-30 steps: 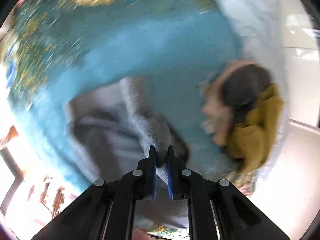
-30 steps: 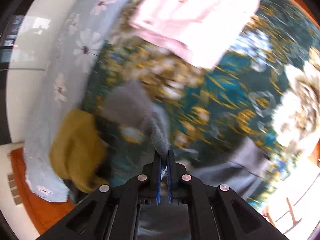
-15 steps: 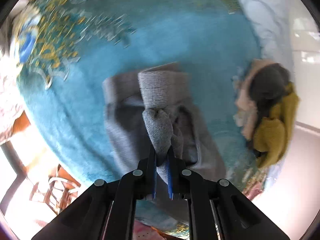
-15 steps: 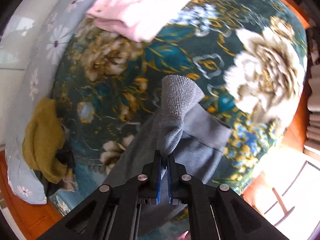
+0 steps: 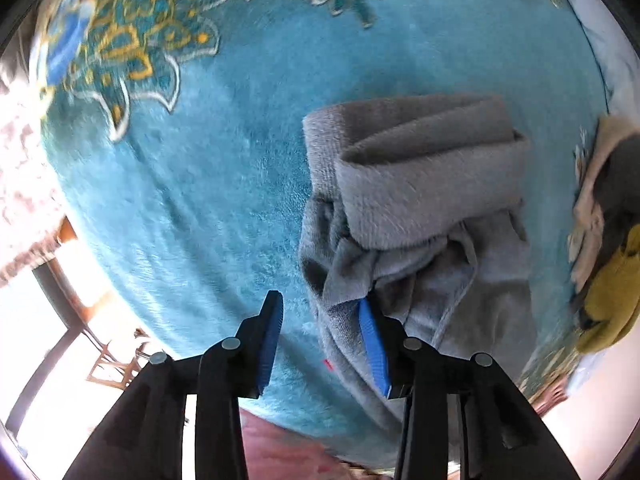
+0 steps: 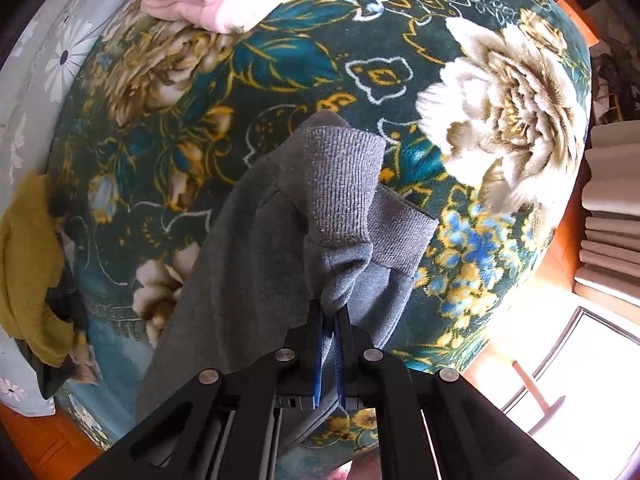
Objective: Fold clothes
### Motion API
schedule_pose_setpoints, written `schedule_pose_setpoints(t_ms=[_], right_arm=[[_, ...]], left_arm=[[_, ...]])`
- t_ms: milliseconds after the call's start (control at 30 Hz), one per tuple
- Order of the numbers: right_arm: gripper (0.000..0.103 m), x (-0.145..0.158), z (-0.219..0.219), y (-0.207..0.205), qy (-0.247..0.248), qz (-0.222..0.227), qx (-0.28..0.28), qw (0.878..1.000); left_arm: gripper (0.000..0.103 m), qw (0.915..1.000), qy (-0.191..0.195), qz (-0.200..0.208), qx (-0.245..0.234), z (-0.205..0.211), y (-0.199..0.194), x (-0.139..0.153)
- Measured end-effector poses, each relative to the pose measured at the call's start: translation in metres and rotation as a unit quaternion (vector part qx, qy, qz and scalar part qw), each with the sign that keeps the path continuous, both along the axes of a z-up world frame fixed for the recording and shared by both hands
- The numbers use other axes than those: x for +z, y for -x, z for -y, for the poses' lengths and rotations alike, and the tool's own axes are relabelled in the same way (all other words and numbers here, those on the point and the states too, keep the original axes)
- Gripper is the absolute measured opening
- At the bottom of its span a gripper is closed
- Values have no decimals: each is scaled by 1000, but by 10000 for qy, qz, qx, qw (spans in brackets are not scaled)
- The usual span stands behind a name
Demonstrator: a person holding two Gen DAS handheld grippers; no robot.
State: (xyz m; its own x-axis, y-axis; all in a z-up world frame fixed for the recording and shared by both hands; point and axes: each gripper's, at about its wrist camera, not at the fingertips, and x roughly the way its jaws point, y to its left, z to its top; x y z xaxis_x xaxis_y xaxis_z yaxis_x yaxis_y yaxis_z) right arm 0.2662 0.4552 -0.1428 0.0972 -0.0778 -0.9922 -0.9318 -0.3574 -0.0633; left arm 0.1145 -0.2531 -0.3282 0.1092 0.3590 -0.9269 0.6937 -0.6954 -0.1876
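Over the bed, left claw (image 5: 320, 312) opening, right claw (image 6: 329, 316) down, pinching grey garment (image 6: 280, 240)

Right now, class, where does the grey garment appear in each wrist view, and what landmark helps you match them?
Left wrist: grey garment right of centre, on the blanket.
Right wrist: grey garment centre, running to the bottom.
Shared landmark: mustard cloth, far right in the left view, far left in the right view.

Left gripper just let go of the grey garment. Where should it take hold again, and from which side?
Grip the grey garment at its thick folded band, coming from above with one of the fingers on each side: that raised, doubled edge stands proud of the teal blanket.
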Motion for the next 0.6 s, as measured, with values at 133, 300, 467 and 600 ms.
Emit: schedule_pose_setpoints(t_ms=[133,300,467,600], right_arm=[[6,-7,-1,-13,43,-51,-124,9999],[5,-19,-2,-34,131,12,-164,9998],[6,-33,-8,-61,273,-102,-478,9984],[16,-43,-10,-71,346,-124,-534,9979]], left_arm=[[40,9993,-112,-59,359,-1,-1,-7],[40,9978,-151,20,641,-2,-2,-13],[40,9976,-13,147,673,-10,4,-15],[41,9984,156,217,505,-17,11,-15]])
